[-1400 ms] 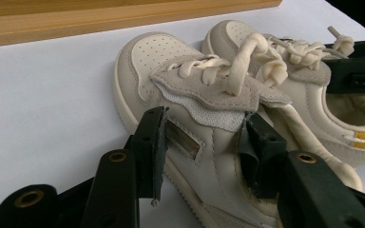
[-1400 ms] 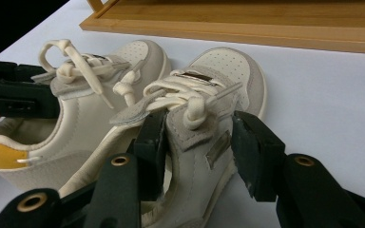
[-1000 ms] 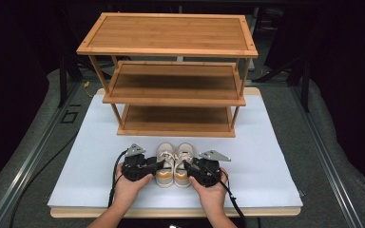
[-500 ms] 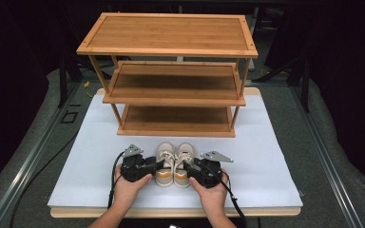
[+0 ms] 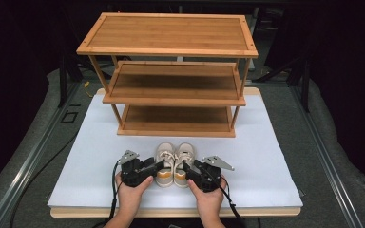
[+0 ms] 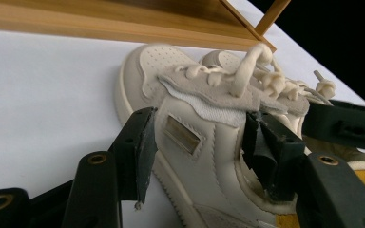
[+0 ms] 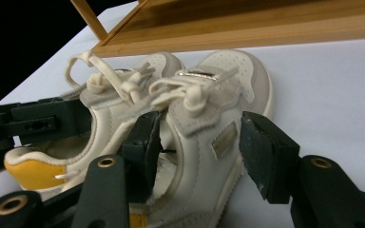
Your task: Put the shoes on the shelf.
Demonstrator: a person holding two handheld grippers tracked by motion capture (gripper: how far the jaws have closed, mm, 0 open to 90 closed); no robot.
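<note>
**Two small shoes side by side before the wooden rack**

A white board [image 5: 95, 156] covers the table, dark surroundings on every side, and a three-tier wooden shoe rack [image 5: 171, 47] stands at its far half. In front of the rack's lowest shelf, near the person's edge of the board, a pair of cream shoes sits on the white surface, toes toward the rack, heels with yellow tabs toward the person, the two touching along their inner sides.

The left gripper [image 5: 154, 167] straddles the left shoe [image 6: 204, 142]: one jaw stands outside its outer wall, the other inside the collar. Its jaws have just been opening, and a gap shows at the outer pad, so the shoe lies between them unclamped.

The right gripper [image 5: 188, 169] straddles the right shoe [image 7: 209, 128] likewise, one jaw in the opening, one beyond the outer side. Its jaws have also just been opening and stand clear of the leather.
</note>
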